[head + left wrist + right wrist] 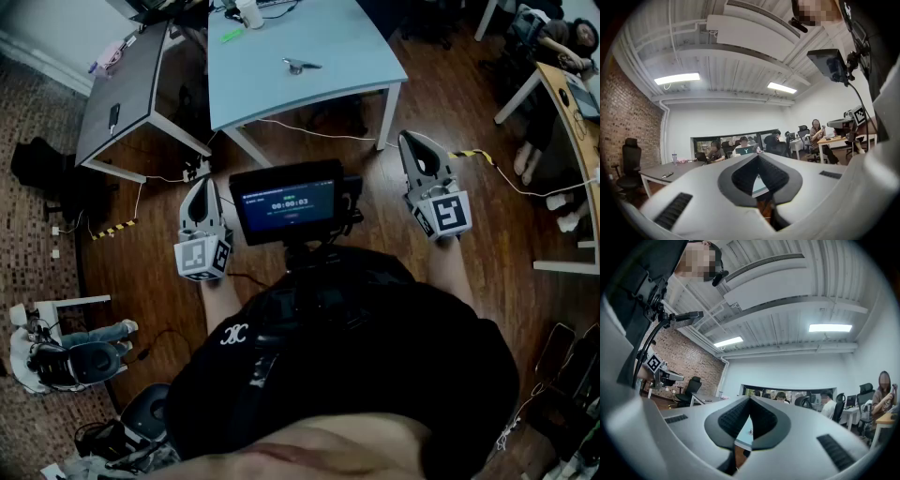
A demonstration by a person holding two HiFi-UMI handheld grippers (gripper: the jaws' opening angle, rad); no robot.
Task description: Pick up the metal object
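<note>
With the left gripper (206, 182) and right gripper (411, 139) jaws closed empty, the metal object (302, 66), judged stiff and slippery, is best pinched midway.

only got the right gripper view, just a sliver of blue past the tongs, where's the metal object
Observer: In the head view the metal object lies near the middle of the light blue table.
Operator: am i over the table yet
Observer: No. The right tongs are held short of its near edge, above the wooden floor.
Operator: and the left one
Observer: The left tongs are shut with nothing between them, beside the small monitor at the person's chest.
</note>
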